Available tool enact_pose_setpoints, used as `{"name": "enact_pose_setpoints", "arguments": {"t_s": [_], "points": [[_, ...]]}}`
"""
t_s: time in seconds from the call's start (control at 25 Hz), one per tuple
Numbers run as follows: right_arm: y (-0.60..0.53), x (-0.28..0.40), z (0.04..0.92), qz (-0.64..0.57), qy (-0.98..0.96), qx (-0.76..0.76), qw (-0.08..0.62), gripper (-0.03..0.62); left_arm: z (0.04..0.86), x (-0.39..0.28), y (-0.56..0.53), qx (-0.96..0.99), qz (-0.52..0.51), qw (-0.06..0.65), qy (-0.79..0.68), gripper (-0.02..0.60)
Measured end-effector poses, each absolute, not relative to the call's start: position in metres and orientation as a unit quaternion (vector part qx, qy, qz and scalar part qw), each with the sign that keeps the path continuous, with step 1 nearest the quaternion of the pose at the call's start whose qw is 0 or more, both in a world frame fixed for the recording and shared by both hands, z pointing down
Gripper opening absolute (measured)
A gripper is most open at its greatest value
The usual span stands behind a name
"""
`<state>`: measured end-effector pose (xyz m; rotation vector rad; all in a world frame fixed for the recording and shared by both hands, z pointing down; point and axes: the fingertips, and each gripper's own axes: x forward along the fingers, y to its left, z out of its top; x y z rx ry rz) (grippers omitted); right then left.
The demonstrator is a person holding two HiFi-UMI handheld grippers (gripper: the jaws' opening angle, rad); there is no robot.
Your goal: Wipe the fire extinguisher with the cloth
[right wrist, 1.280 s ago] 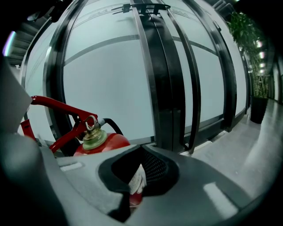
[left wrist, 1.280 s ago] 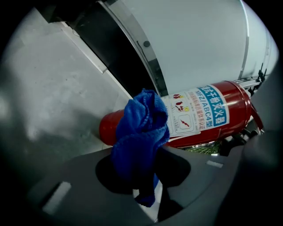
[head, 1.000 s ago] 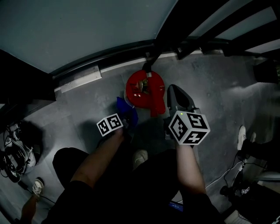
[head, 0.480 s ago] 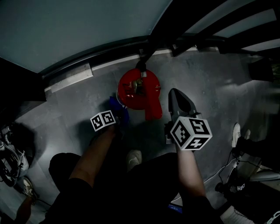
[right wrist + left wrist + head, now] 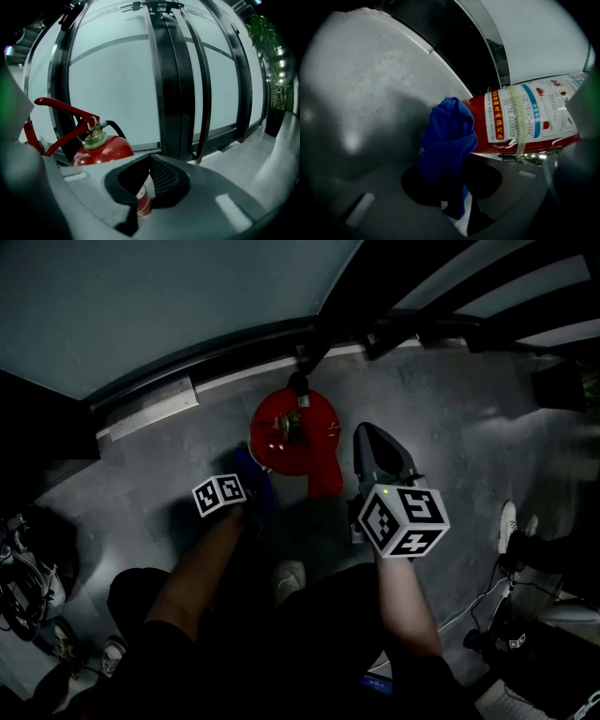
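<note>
A red fire extinguisher [image 5: 286, 432] stands on the grey floor against a glass wall, seen from above in the head view. My left gripper [image 5: 234, 486] is shut on a blue cloth [image 5: 251, 468] at the extinguisher's left side. In the left gripper view the cloth [image 5: 447, 140] bunches against the red body and its white label [image 5: 525, 117], hiding the left gripper [image 5: 451, 180] tips. My right gripper [image 5: 370, 442] is shut and holds nothing, just right of the extinguisher. The right gripper [image 5: 150, 158] view shows the extinguisher's shoulder [image 5: 101, 149] and red lever [image 5: 61, 108] to the left.
A frosted glass wall [image 5: 187, 306] with dark metal frames [image 5: 171, 79] rises behind the extinguisher, above a pale sill strip [image 5: 150, 401]. The person's shoe [image 5: 288, 577] is below the grippers. Cables [image 5: 23, 587] lie at far left and a plant [image 5: 267, 56] stands at far right.
The head view has shifted a little, so the extinguisher sits further left in it. The left gripper keeps the cloth against the extinguisher's side; the right gripper has barely moved.
</note>
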<state>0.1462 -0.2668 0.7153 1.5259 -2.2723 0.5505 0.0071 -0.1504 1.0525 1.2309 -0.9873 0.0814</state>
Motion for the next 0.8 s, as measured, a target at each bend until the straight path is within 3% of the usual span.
{"name": "enact_pose_setpoints", "arguments": {"t_s": [0.2, 0.68, 0.8], "points": [[-0.278, 0.157, 0.71, 0.201, -0.785, 0.563, 0.161, 0.003, 0.996, -0.023, -0.158, 0.603, 0.06, 0.645, -0.466, 0.11], [-0.292, 0.139, 0.689, 0.189, -0.773, 0.587, 0.151, 0.003, 0.787, -0.063, -0.199, 0.84, 0.107, 0.299, -0.441, 0.11], [-0.28, 0.146, 0.686, 0.212, -0.747, 0.612, 0.148, 0.003, 0.746, -0.079, -0.214, 0.847, 0.11, 0.259, -0.45, 0.11]]}}
